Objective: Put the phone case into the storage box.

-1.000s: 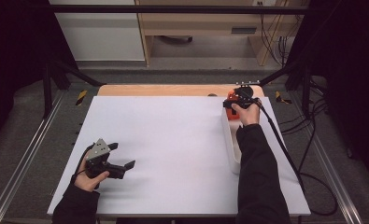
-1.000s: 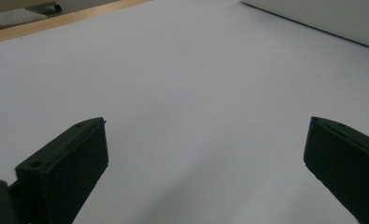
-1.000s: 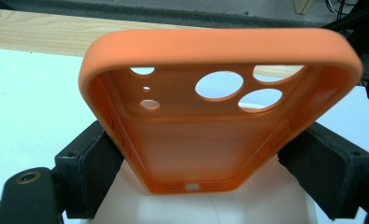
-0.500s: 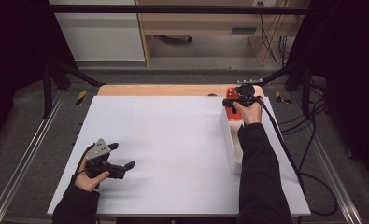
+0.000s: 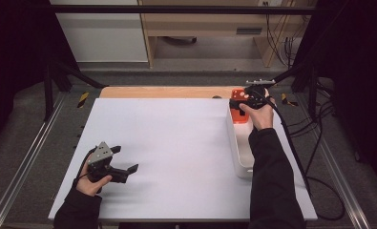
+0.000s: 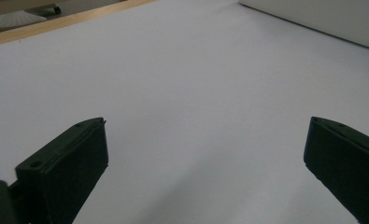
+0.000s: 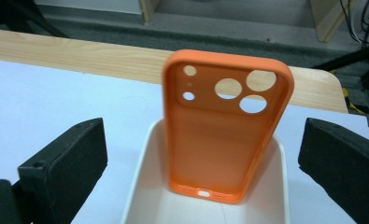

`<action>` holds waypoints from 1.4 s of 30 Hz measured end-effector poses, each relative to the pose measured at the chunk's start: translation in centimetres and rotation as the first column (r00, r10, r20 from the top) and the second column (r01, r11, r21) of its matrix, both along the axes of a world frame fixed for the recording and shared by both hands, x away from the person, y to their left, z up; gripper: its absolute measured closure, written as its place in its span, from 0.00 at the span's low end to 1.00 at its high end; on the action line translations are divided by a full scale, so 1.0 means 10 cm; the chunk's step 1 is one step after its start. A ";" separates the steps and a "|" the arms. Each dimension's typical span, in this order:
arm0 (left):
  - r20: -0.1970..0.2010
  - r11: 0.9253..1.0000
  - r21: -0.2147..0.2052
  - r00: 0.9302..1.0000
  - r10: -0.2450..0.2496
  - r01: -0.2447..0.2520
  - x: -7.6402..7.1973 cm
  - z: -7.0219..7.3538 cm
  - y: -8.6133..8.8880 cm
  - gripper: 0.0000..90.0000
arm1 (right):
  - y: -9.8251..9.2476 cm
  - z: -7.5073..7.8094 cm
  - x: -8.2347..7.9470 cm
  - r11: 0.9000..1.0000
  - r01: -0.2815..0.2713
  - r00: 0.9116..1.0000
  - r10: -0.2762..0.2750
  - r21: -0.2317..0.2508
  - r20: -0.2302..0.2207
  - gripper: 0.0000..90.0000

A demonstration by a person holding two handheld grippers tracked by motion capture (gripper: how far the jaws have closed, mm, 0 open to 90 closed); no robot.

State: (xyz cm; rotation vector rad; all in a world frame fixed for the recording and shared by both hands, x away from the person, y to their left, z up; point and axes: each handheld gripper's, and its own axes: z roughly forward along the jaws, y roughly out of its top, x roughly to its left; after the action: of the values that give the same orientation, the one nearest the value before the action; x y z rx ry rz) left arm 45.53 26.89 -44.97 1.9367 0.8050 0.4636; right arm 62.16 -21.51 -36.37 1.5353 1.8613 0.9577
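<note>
Item: orange phone case (image 7: 224,130), soft shell with camera cut-outs at its upper end and a port slot at its lower edge.
Position of item: standing on end in the far end of the white tray (image 7: 142,186), leaning against the tray's far wall, hollow side toward the right gripper's camera.
Container: white tray, long and narrow, lying on the right part of the desk (image 5: 176,143), its length running away from the person.
Right gripper (image 5: 243,101): held above the tray's far end; its jaws have just been opening and now stand wide, one on each side of the case and well clear of it, so the case is free.
Left gripper (image 5: 124,160): held low over the near-left part of the desk, fingers (image 6: 65,168) spread wide, only bare white surface between them.
Desk: white sheet over a wooden top, the wood showing as a strip (image 5: 167,92) along the far edge.
</note>
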 end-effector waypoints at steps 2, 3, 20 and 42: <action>0.000 1.000 0.002 1.000 -0.001 0.001 0.00 0.00 0.00 0.00 | 0.00 0.04 -0.06 1.000 -0.021 1.000 0.020 0.004 0.020 0.02; 0.000 1.000 0.003 1.000 -0.002 0.002 0.00 0.00 0.00 0.00 | 0.00 0.07 -0.09 1.000 -0.027 0.999 0.027 0.012 0.030 0.02; 0.006 1.000 0.008 1.000 -0.009 0.009 -0.01 0.00 -0.03 0.00 | 0.03 0.33 -0.69 0.974 -0.222 0.961 0.210 0.046 0.183 0.01; 0.028 1.000 0.005 0.999 -0.019 0.018 -0.02 0.02 -0.03 0.00 | -0.21 -0.09 -1.54 0.844 -0.534 0.804 0.488 0.050 0.339 0.01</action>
State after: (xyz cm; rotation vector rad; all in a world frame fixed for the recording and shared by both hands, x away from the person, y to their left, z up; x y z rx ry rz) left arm 45.29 26.58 -44.81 1.9360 0.7680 0.4807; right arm 46.79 -23.58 -37.26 0.8702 2.0367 1.5111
